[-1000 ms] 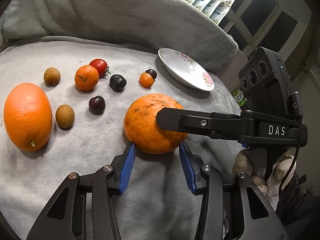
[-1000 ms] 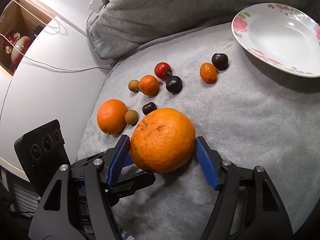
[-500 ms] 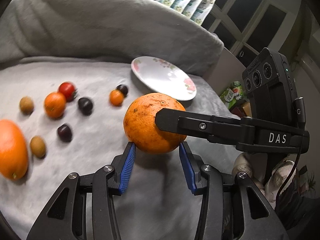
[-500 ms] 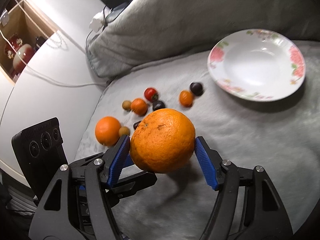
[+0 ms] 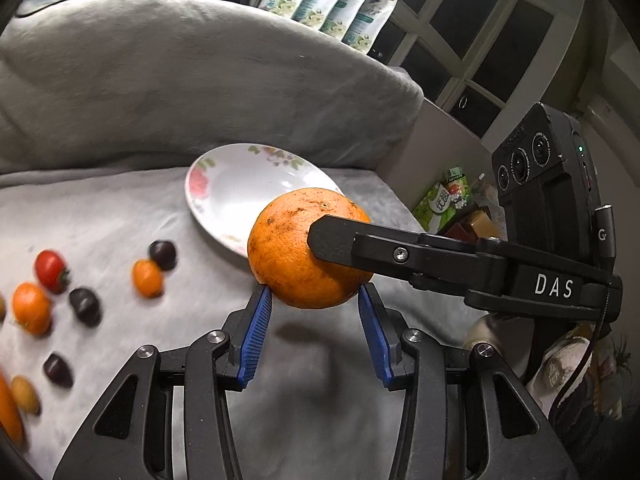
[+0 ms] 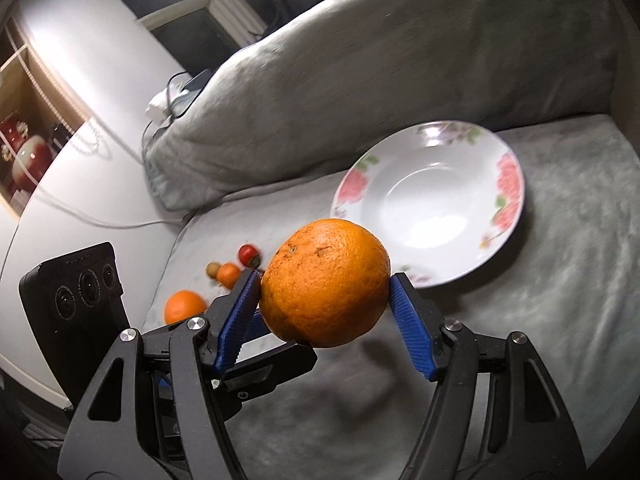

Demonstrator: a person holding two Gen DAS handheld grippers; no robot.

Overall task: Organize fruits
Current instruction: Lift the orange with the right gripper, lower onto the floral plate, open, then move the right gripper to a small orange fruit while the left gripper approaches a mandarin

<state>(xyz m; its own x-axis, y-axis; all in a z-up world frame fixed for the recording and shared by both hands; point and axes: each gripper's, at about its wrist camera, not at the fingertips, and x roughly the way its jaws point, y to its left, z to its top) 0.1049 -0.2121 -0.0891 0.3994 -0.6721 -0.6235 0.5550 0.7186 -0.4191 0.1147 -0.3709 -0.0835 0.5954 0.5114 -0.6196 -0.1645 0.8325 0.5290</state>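
Observation:
My right gripper (image 6: pixel 326 280) is shut on a large rough-skinned orange (image 6: pixel 326 282) and holds it in the air above the grey blanket, short of the flowered white plate (image 6: pixel 430 204). In the left wrist view the same orange (image 5: pixel 304 248) hangs in front of my left gripper (image 5: pixel 314 298), whose blue pads stand apart just below it; the right gripper's black finger (image 5: pixel 400 256) presses the orange from the right. The plate (image 5: pixel 240 192) lies behind it and is empty.
Small fruits lie on the blanket at left: a red tomato (image 5: pixel 50 266), a small orange (image 5: pixel 31 308), dark plums (image 5: pixel 162 254), a kumquat (image 5: pixel 147 278). A second big orange (image 6: pixel 184 306) lies further left. A grey cushion (image 5: pixel 180 72) rises behind.
The right gripper has lifted the large orange off the blanket and carried it toward the plate. The left gripper has followed beneath it. The small fruits have slid left in both views.

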